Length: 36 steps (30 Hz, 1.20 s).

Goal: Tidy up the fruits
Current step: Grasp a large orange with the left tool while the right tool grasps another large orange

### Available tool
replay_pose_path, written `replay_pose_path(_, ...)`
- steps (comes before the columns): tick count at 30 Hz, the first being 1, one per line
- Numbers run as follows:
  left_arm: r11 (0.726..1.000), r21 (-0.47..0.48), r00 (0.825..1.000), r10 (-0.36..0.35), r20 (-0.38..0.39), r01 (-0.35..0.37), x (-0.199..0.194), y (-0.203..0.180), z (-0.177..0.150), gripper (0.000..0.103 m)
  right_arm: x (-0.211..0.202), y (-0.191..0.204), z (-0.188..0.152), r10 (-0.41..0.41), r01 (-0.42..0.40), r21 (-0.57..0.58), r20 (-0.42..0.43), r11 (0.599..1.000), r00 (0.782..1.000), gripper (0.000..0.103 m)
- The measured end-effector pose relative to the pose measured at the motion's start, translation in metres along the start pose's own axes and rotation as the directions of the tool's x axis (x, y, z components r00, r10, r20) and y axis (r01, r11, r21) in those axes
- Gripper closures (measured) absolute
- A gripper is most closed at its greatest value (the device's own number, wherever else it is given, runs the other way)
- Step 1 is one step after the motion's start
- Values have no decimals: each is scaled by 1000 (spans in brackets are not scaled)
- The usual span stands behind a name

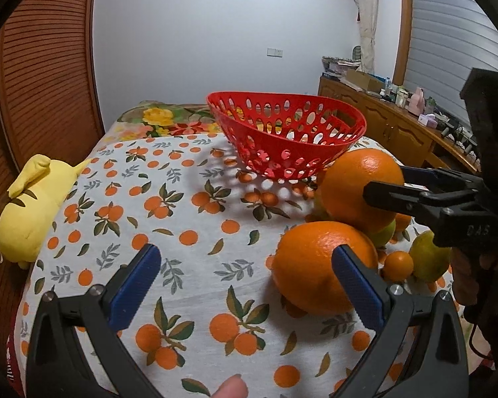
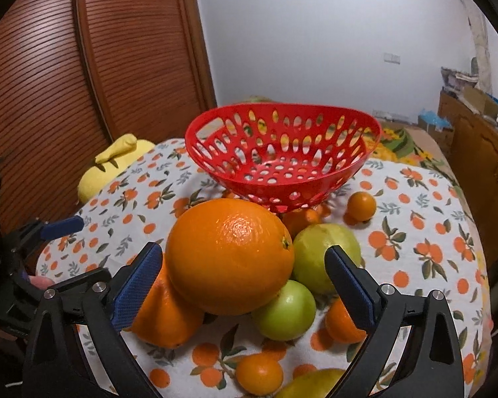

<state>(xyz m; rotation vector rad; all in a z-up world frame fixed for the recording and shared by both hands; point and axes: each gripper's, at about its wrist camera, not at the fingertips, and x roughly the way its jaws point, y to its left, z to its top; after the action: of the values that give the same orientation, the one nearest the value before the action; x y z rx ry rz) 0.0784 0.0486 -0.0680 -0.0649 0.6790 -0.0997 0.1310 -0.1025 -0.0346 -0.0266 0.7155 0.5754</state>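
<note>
A red perforated basket (image 1: 285,132) (image 2: 282,152) stands empty at the far middle of the table. A pile of fruit lies in front of it: two large oranges (image 1: 325,265) (image 1: 362,189), green fruits (image 2: 284,310) (image 2: 325,255) and small oranges (image 2: 361,205). My right gripper (image 2: 245,285) is open, its jaws either side of the top large orange (image 2: 229,255), not touching it; it also shows in the left wrist view (image 1: 386,182). My left gripper (image 1: 245,285) is open and empty, its right finger in front of the nearer large orange.
A yellow plush toy (image 1: 30,212) (image 2: 113,165) lies at the table's left edge. A wooden slatted wardrobe (image 2: 83,83) stands to the left. A cluttered wooden sideboard (image 1: 398,122) runs along the right. The tablecloth (image 1: 182,248) has an orange print.
</note>
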Motion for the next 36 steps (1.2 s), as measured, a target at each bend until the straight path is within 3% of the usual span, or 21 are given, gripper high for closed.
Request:
replay_pose_path(6,1000,-9,1000,-3,-4,3,1,8,-2,0,15,7,2,-1,0,-30,-45,1000,999,3)
replay_pose_path(11,1000,-16,1000,-18,-4,18,1,11,-3,0,19,7,5,15,-17,-31,-60,999,998,13)
replay_pose_path(16,999,-13,999,-33,-9,33,2,6,-3,0,20,9,6,22,-24,-28,-64,999,998,14)
replay_pose_path(36,992,27,991,-123,-55,125,21,-29,8,0,-39,-23,8,-28,28,3,80,1000,996,15)
